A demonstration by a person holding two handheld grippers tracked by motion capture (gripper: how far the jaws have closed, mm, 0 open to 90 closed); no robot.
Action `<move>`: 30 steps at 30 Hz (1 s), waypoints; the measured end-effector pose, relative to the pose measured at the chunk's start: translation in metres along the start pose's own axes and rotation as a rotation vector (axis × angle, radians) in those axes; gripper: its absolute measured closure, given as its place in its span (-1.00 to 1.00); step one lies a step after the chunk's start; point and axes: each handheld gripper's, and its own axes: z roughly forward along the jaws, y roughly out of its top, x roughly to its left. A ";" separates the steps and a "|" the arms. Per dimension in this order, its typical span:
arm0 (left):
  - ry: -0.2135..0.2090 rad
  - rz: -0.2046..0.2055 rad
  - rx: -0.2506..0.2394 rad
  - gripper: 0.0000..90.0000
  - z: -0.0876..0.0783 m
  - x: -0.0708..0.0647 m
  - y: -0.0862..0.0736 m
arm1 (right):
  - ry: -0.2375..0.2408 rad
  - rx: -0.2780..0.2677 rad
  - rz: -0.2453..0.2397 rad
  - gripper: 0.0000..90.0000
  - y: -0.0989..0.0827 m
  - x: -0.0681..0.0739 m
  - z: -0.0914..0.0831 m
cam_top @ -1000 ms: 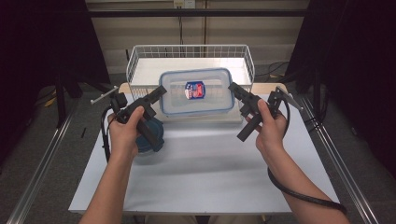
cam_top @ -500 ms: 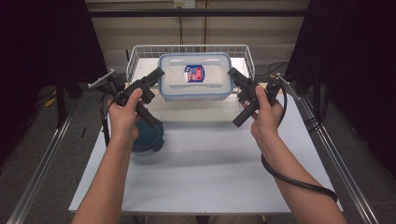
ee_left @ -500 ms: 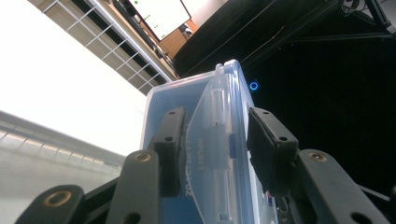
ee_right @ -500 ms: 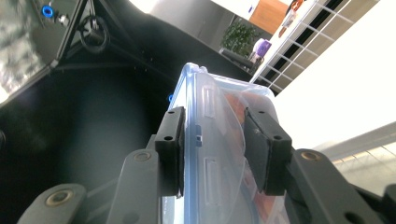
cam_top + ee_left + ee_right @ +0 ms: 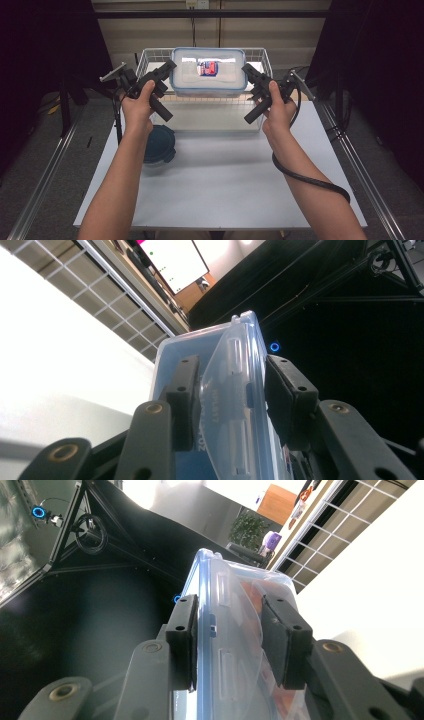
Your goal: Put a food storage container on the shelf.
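A clear rectangular food box with a blue-rimmed lid (image 5: pixel 207 80) hangs over the white wire basket (image 5: pixel 150 54) at the back of the table. A red and blue packet (image 5: pixel 209 67) lies inside it. My left gripper (image 5: pixel 171 66) is shut on the box's left end, and my right gripper (image 5: pixel 246 69) is shut on its right end. In the left gripper view the pads (image 5: pixel 182 390) clamp the box's lid clasp (image 5: pixel 235 390). In the right gripper view the pads (image 5: pixel 285 640) press on the box's end wall (image 5: pixel 225 630).
A dark teal round container (image 5: pixel 160 145) sits on the white table (image 5: pixel 225 190) just under my left forearm. The basket's front wall (image 5: pixel 210 122) stands between the table's middle and the box. Metal rails run along both table sides.
Both grippers have carried the box away from me and slightly up, from above the table to above the basket. The teal container beneath my left hand has come into fuller view.
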 end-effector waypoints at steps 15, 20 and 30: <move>0.017 -0.007 -0.021 0.31 0.021 0.013 0.011 | -0.041 -0.015 -0.010 0.33 0.008 -0.006 0.023; 0.028 -0.022 -0.026 0.30 0.026 0.016 0.013 | -0.063 -0.015 -0.024 0.32 0.011 -0.004 0.030; 0.056 -0.039 -0.029 0.30 0.031 0.028 0.017 | -0.099 -0.020 -0.030 0.31 0.010 -0.010 0.044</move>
